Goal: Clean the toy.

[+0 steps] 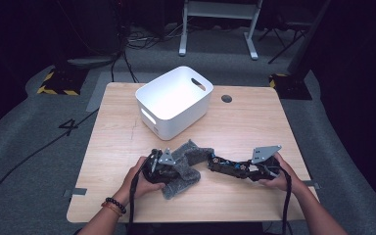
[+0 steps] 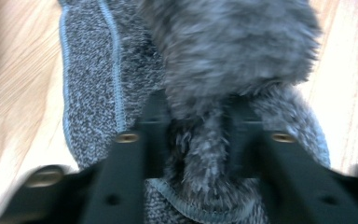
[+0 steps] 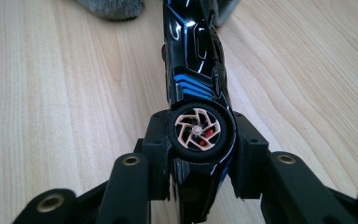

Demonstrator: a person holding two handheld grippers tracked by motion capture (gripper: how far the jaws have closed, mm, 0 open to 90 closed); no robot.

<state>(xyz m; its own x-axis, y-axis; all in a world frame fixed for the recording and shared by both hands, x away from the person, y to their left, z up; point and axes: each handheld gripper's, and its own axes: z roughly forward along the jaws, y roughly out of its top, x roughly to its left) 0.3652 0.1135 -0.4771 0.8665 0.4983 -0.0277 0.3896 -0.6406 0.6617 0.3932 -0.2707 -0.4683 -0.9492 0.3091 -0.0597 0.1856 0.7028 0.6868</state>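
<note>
A grey fuzzy sock-like cloth lies crumpled on the wooden table near its front edge. My left gripper is shut on a fold of that cloth, with one black finger on either side of the fluffy fabric. A black toy car with blue stripes lies on its side to the right of the cloth. My right gripper is shut on the car at a wheel with a tan rim.
A white plastic bin with handle cut-outs stands at the back middle of the table. A small dark round hole sits to its right. Cables and stand legs lie on the floor beyond.
</note>
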